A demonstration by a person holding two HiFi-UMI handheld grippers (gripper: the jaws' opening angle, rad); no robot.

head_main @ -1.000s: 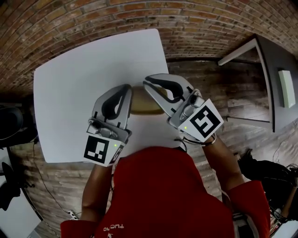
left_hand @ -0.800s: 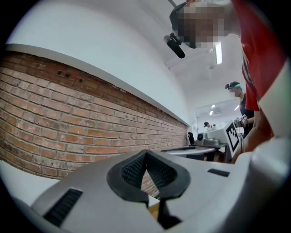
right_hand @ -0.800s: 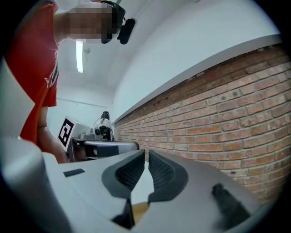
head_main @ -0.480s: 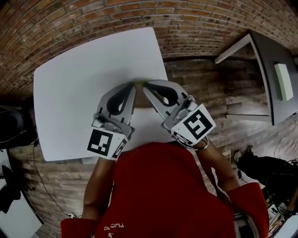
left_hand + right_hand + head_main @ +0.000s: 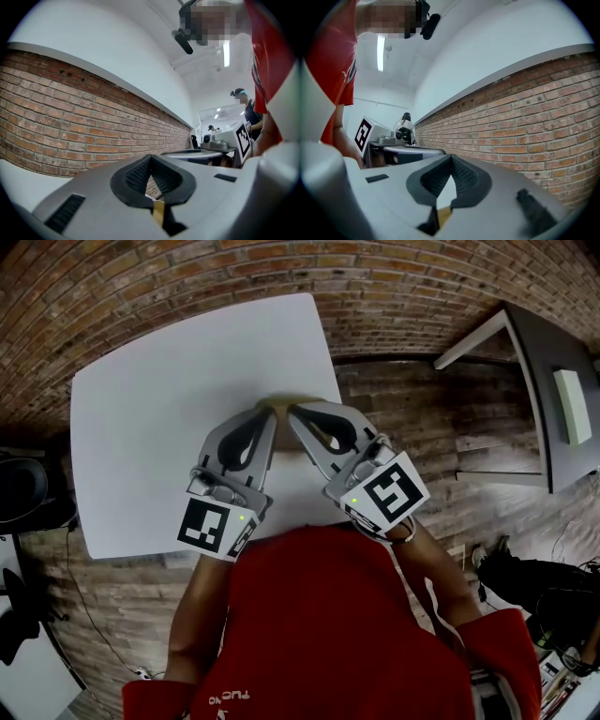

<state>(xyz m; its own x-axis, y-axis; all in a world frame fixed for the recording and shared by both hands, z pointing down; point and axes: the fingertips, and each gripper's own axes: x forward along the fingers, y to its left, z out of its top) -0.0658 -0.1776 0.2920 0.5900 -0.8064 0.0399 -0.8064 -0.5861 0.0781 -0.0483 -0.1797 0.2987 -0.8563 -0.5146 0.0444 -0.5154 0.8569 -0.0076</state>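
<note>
Holding both claws tip to tip above the white counter [image 5: 141, 409], the person is gripping a tan piece [image 5: 280, 405] that is peeking out just past the two tips. The left claw [image 5: 268, 413] is sitting closed with a tan sliver pinched low between its pads, and the right claw [image 5: 293, 412] is clamping the piece likewise, both pointing toward the brick wall [image 5: 70, 126].

Flat tan-yellow object [image 5: 281, 405], material unclear; mostly covered, only slivers showing; over white worktop [image 5: 141, 409], right half, near far edge.
</note>
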